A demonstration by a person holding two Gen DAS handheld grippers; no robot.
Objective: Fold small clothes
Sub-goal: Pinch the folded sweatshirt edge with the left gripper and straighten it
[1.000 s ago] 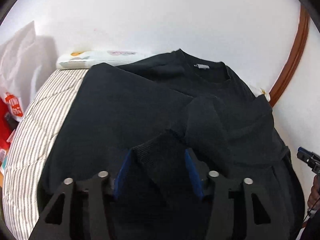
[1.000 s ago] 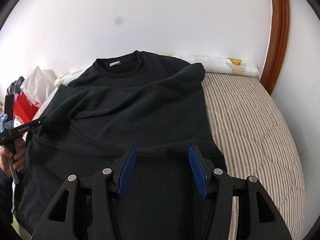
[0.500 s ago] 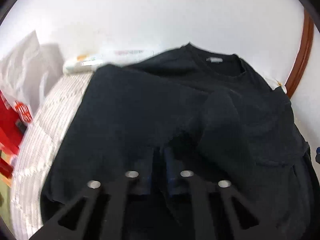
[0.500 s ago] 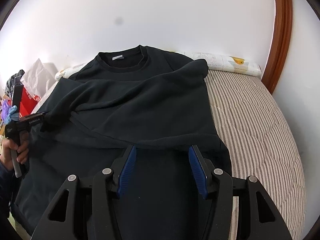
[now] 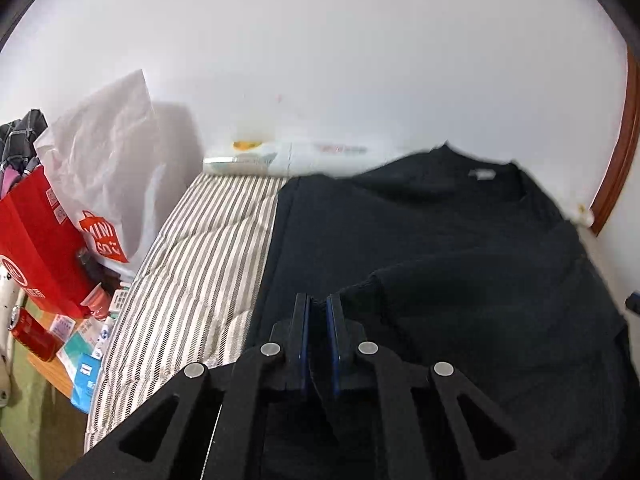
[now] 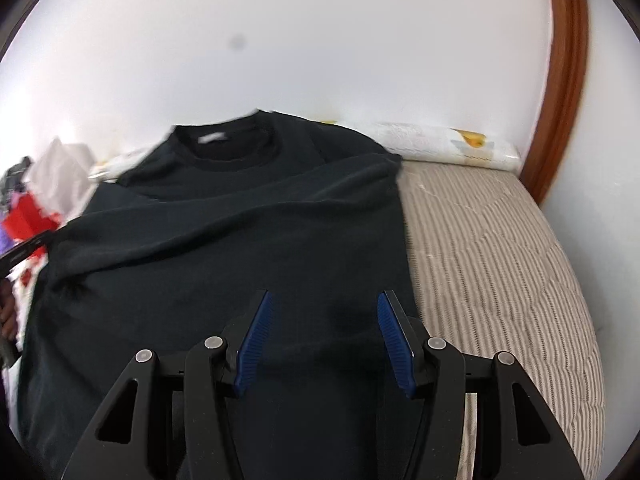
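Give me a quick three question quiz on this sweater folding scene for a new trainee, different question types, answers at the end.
1. True or false: the left gripper is shut on the sleeve cuff of the black sweater.
2. The right gripper is: A) open above the sweater, B) clamped on the collar, C) holding a bag.
3. Fill in: the sweater lies on a ______ mattress.

Key: 1 true; 2 A; 3 striped.
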